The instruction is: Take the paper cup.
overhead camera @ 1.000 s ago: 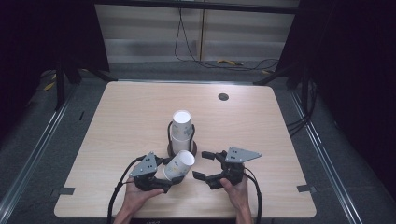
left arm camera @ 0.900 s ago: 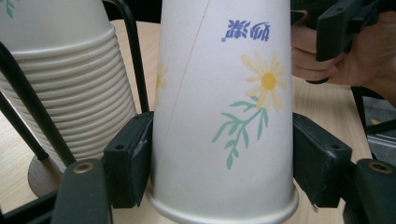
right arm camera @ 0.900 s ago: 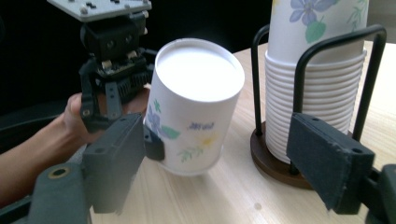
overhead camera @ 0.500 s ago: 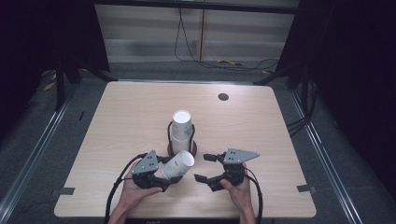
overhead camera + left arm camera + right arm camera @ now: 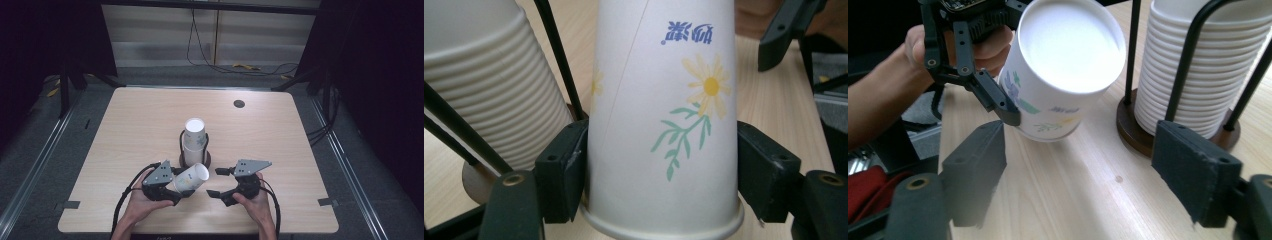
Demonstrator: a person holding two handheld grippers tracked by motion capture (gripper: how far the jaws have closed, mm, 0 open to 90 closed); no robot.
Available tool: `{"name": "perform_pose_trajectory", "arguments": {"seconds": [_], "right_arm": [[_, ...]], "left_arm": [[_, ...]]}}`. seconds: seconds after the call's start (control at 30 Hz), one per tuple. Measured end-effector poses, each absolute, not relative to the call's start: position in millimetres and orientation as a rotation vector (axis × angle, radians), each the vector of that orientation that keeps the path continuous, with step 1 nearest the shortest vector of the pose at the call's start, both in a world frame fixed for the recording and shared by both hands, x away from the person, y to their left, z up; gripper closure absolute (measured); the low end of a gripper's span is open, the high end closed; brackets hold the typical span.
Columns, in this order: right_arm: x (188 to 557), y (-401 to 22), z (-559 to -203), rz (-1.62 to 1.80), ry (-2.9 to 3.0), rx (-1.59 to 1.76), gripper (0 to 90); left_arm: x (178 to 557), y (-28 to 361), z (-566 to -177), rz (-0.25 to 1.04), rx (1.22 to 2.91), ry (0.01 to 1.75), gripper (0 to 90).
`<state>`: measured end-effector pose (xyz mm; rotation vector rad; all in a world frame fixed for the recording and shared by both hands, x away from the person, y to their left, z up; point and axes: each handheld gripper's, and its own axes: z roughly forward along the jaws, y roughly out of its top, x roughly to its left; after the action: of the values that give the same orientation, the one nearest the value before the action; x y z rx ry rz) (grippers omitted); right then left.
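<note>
A white paper cup (image 5: 192,177) printed with yellow flowers lies tilted on its side above the table, and my left gripper (image 5: 184,186) is shut on it. In the left gripper view both pads press the cup's wall (image 5: 659,100) just above its rolled rim. The cup's closed end (image 5: 1068,50) faces my right gripper (image 5: 1083,170). That gripper is open, its jaws have just been closing, and nothing is between them. It sits a short way right of the cup (image 5: 214,182). A stack of ribbed white cups (image 5: 194,134) stands in a black wire holder just behind.
The holder's round wooden base (image 5: 1133,125) sits on the pale wooden table (image 5: 280,150). A small dark disc (image 5: 239,103) lies near the far right corner. Cables (image 5: 235,67) run over the floor beyond the table. Something red (image 5: 863,192) lies off the near edge.
The right gripper's jaws have drawn somewhat closer together. The left gripper and its cup have hardly moved.
</note>
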<state>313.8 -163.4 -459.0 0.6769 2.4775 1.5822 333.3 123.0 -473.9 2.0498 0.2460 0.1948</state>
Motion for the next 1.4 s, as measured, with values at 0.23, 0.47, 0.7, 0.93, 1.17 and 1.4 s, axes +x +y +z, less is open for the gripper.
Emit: {"name": "perform_pose_trajectory", "arguments": {"seconds": [0.23, 0.47, 0.7, 0.93, 1.17, 1.4], "right_arm": [[315, -162, -460, 1.516, 2.532, 0.667, 24.7], [316, -160, -458, 1.449, 2.593, 0.646, 21.4], [318, -157, -458, 1.382, 2.636, 0.646, 19.9], [319, -156, -458, 1.364, 2.656, 0.636, 24.1], [323, -155, -460, 1.334, 2.707, 0.619, 26.4], [325, -150, -460, 1.283, 2.752, 0.606, 25.1]], "left_arm": [[333, 114, -472, 0.200, 2.122, 0.203, 29.6], [336, 111, -469, 0.191, 2.145, 0.179, 29.8], [338, 105, -466, 0.216, 2.233, 0.168, 30.1], [337, 101, -463, 0.234, 2.274, 0.144, 30.3], [339, 96, -461, 0.221, 2.334, 0.116, 30.2], [340, 93, -461, 0.198, 2.375, 0.098, 30.3]]}}
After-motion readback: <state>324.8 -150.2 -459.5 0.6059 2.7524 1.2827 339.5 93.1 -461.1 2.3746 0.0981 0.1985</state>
